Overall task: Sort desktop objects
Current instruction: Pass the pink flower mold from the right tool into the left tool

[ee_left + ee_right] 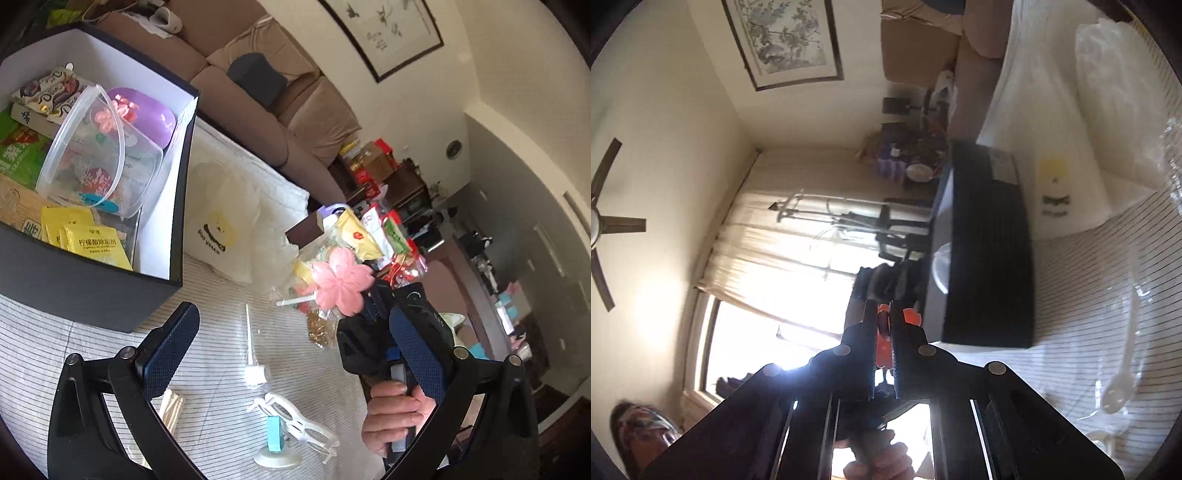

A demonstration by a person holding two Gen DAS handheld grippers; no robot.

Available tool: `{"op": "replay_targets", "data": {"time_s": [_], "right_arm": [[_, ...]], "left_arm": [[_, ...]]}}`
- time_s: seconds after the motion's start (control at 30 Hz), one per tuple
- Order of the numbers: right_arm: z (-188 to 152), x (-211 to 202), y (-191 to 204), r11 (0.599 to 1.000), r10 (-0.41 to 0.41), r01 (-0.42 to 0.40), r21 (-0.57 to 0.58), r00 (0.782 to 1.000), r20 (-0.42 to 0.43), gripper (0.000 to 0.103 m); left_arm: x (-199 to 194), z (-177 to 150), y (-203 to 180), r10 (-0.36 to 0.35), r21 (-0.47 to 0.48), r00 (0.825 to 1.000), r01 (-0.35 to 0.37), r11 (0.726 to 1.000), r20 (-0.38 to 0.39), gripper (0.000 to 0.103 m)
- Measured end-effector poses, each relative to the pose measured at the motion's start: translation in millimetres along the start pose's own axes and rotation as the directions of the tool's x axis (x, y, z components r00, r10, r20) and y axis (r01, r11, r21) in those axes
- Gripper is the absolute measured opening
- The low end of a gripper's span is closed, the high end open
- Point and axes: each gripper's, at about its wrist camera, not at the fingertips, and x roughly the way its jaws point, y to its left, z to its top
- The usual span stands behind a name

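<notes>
Right gripper [371, 295], fingers clamped on a clear bag with a pink flower [341, 282], hangs right of the black open box [177, 206]; left gripper [291, 350] fingers wide, empty.

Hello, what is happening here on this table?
A person is sorting small things into a dark box. The right gripper has its jaws shut on a pink flower-shaped item and holds it up above the striped cloth. The left gripper is open and holds nothing. White glasses, wooden sticks and a snack bag lie outside the box.
</notes>
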Motion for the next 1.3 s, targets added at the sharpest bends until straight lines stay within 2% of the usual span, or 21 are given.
{"op": "replay_targets", "data": {"time_s": [0.1,0.23,0.4,0.57,0.6,0.63,0.7,0.8,0.87,1.13,1.2,1.3], "right_arm": [[-7,14,13,0.997,0.078,-0.078,0.003,0.997,-0.027,0.006],[-16,21,20,0.991,0.133,-0.131,0.034,0.989,-0.06,0.006],[-27,34,20,0.985,0.168,-0.163,0.049,0.98,-0.11,0.006],[-29,44,16,0.984,0.175,-0.169,0.06,0.976,-0.126,0.007],[-30,45,15,0.984,0.172,-0.165,0.061,0.977,-0.125,0.007],[-30,45,14,0.985,0.168,-0.161,0.064,0.978,-0.124,0.007],[-29,44,10,0.986,0.157,-0.149,0.072,0.981,-0.114,0.008],[-28,42,2,0.984,0.16,-0.15,0.101,0.983,-0.094,0.008],[-29,42,1,0.983,0.157,-0.148,0.107,0.984,-0.088,0.008],[-31,45,-2,0.985,0.134,-0.123,0.119,0.986,-0.094,0.01],[-28,40,-8,0.99,0.089,-0.079,0.119,0.993,-0.076,0.014],[-20,26,-16,0.993,0.031,-0.027,0.117,0.999,-0.035,0.025]], "left_arm": [[-5,5,-6,-0.04,0.031,0.999,0.039,0.999,0.023,0.103],[-14,9,-16,-0.163,0.064,0.986,0.161,0.985,0.036,0.103],[-12,8,-32,-0.204,0.135,0.979,0.2,0.97,0.016,0.103],[-10,10,-25,-0.262,0.082,0.965,0.26,0.962,0.017,0.101],[-11,9,-23,-0.273,0.073,0.962,0.271,0.96,0.019,0.096],[-12,9,-21,-0.286,0.062,0.958,0.284,0.957,0.025,0.084],[-14,10,-18,-0.303,0.045,0.953,0.301,0.953,0.029,0.069],[-16,11,-19,-0.306,0.048,0.951,0.304,0.951,0.033,0.055],[-16,10,-19,-0.32,0.042,0.947,0.319,0.947,0.028,0.041],[-16,8,-14,-0.32,0.006,0.947,0.32,0.947,0.043,0.042],[-20,10,-9,-0.322,-0.011,0.945,0.323,0.946,0.058,0.042],[-28,14,-7,-0.303,-0.01,0.95,0.304,0.953,0.08,0.042]]}}
